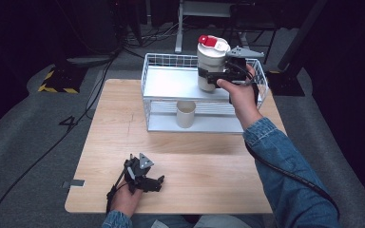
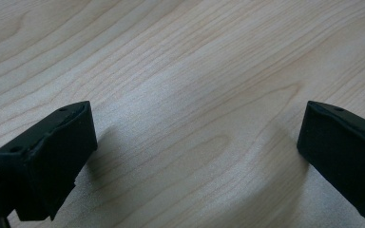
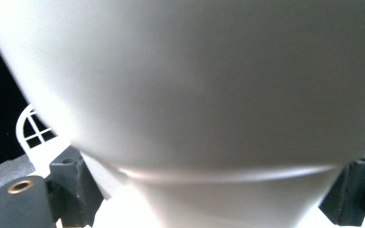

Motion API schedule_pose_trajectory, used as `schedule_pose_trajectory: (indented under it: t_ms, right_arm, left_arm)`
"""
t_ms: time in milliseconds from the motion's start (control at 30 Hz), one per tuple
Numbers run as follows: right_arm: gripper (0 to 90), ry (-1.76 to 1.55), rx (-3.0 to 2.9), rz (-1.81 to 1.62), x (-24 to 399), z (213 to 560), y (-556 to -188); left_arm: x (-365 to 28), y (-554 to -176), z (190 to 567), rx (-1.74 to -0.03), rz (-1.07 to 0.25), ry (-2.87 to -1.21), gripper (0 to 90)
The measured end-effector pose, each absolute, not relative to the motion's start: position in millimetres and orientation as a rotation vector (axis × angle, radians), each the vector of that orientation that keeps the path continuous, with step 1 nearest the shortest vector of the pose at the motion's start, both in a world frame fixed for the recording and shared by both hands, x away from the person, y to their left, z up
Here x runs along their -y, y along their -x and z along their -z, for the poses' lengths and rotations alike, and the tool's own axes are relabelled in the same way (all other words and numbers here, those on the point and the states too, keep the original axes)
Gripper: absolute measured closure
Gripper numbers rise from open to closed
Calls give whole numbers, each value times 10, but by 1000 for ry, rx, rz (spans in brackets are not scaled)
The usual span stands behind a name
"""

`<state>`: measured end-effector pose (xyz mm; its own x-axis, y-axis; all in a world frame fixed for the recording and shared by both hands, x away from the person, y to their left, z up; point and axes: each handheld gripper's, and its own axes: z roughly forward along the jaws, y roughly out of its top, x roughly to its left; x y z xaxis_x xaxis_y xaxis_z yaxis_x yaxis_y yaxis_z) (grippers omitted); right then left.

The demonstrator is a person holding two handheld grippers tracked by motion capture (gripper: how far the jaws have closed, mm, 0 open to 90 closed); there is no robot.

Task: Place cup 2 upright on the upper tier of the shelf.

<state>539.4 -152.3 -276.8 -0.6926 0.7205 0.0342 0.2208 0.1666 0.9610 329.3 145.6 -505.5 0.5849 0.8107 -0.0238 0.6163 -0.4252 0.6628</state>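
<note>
Where the pale wooden table (image 1: 195, 166) nears the person's side, the left gripper (image 1: 158, 183) rests low on the boards, held by the left hand (image 1: 126, 197) with its grey three-cornered plate on top. In the left gripper view its 2 black jaws stand wide apart with bare wood grain (image 2: 195, 118) between them and nothing held.

Farther back, at the table's far middle, stands a white wire rack with 2 shelves (image 1: 171, 85). On its lower shelf a small cream cylindrical cup (image 1: 186, 114) stands upright, open end up.

To the right, the right hand (image 1: 240, 95), in a blue denim sleeve (image 1: 285, 175), holds the right gripper (image 1: 208, 77) over the rack's upper shelf. Its jaws are clamped on the sides of a tall white plastic tumbler with a red flip lid (image 1: 210, 64), which is upright just above the upper shelf's right part; whether its base touches the shelf cannot be told. In the right gripper view the tumbler's white wall (image 3: 209, 95) sits close between the 2 jaws, with a bit of the rack's wire edge (image 3: 31, 128) at the left.
</note>
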Motion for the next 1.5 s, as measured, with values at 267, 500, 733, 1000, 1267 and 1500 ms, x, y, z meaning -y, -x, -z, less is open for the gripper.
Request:
schedule_pose_trajectory:
  t_ms: [267,500,733,1000,1267,1500]
  right_arm:
    - [138,-948,-2012,-1536,1487,2862,-5488]
    - [138,-961,-2011,-1540,1469,2911,-5510]
    - [138,-957,-2018,-1535,1477,2914,-5495]
    - [137,-951,-2021,-1536,1495,2923,-5481]
    - [135,-946,-2031,-1533,1505,2927,-5470]
    - [133,-941,-2032,-1536,1508,2933,-5470]
  left_arm:
    - [-1455,-3293,5056,-1129,-398,-2181,0]
    - [-1455,-3293,5056,-1129,-398,-2180,0]
    - [-1455,-3292,5055,-1131,-398,-2181,0]
    - [-1456,-3293,5055,-1128,-400,-2183,0]
    - [-1455,-3291,5055,-1131,-398,-2181,0]
    - [-1455,-3291,5055,-1131,-398,-2181,0]
